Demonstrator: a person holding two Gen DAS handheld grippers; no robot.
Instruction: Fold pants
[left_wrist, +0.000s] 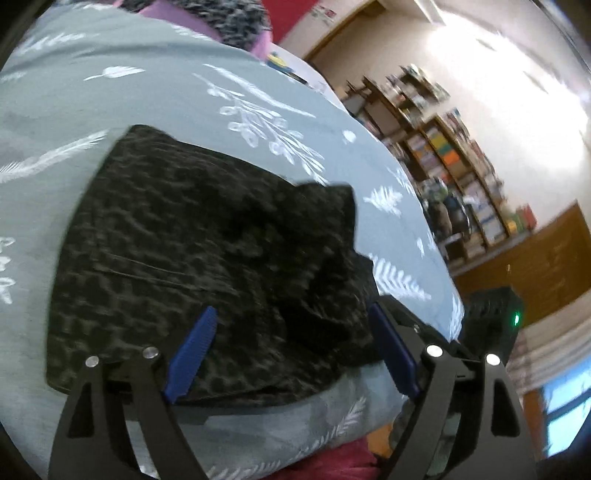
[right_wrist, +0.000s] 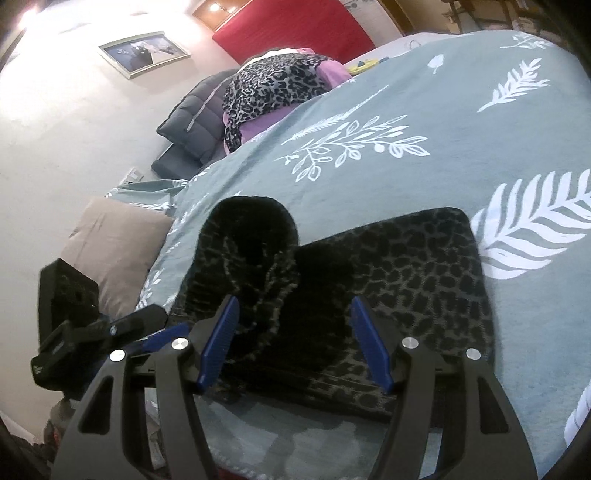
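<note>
Bedroom around me: a grey-green bedspread (right_wrist: 424, 110) with white leaf prints covers the bed, and the pants (right_wrist: 406, 266) lie on it near the edge closest to me.

From my right wrist view, going left to right: a tan cushion (right_wrist: 118, 243) sits beside the bed, and below it I see a black device, my left gripper (right_wrist: 155, 334), partly cut by my own finger, so only one blue pad is visible there. Then comes the pants, dark with a leopard pattern. One part of the cloth stands up in a rounded hump on the left; the rest lies flat and looks folded, but its near edge is hidden behind my fingers. My right gripper (right_wrist: 293, 345) hovers over this near edge with the blue pads (right_wrist: 221, 343) spread wide and nothing between them. Far behind, a leopard garment (right_wrist: 273, 85) rests on a dark pillow (right_wrist: 195, 118).

From my left wrist view the picture is blurred. The pants (left_wrist: 192, 251) fills the middle, and a raised corner is on its right side. My left gripper (left_wrist: 291, 350) is also spread wide above the cloth; I cannot tell if the pads touch it. On the right stand bookshelves (left_wrist: 454, 173), too blurred to read.
</note>
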